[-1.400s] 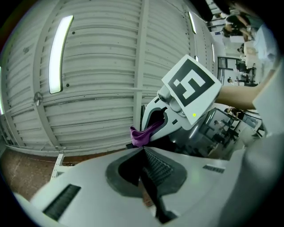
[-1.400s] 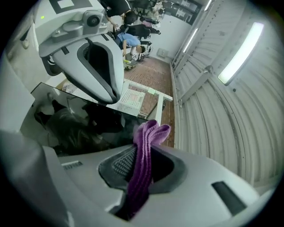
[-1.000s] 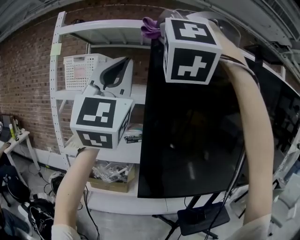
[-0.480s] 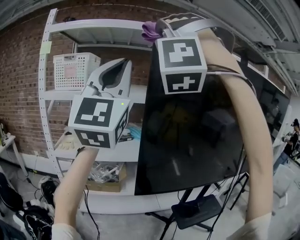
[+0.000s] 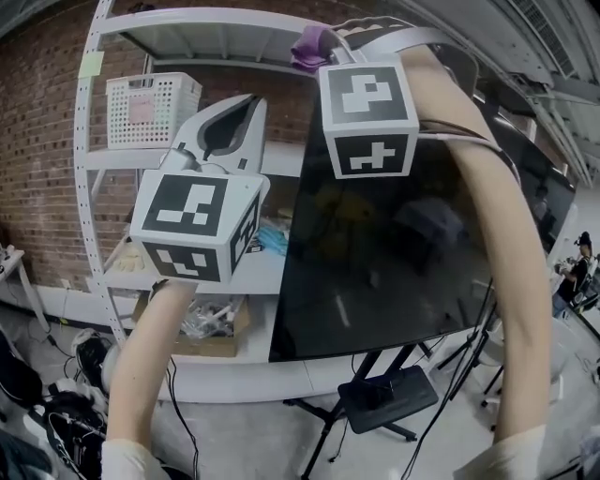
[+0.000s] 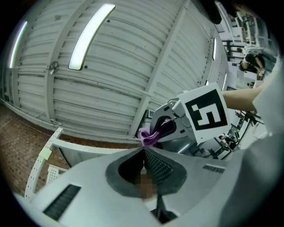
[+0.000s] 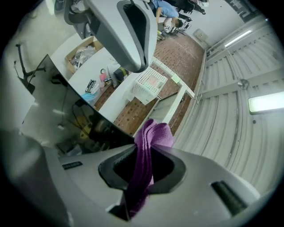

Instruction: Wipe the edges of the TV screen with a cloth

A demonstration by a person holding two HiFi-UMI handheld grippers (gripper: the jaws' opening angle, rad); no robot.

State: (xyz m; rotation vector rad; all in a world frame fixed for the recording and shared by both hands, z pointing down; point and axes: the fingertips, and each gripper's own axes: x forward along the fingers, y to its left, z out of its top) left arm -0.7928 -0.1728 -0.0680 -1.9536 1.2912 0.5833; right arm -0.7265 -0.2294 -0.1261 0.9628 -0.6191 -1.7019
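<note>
The TV screen (image 5: 394,253) is a large, glossy black panel, standing upright, with faint reflections across its face. The cloth (image 7: 153,133) is purple, bunched into a folded strip and clamped between the jaws of the right gripper (image 7: 146,146). It sits just beside the screen's upper left corner; contact cannot be confirmed.

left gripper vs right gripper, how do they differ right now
The left gripper is shut on nothing; the right gripper is shut on the purple cloth. The right gripper is up at the top corner of the TV screen; the left gripper sits lower, off the screen, in front of the shelf. Both are raised, white, and carry a marker cube.
</note>
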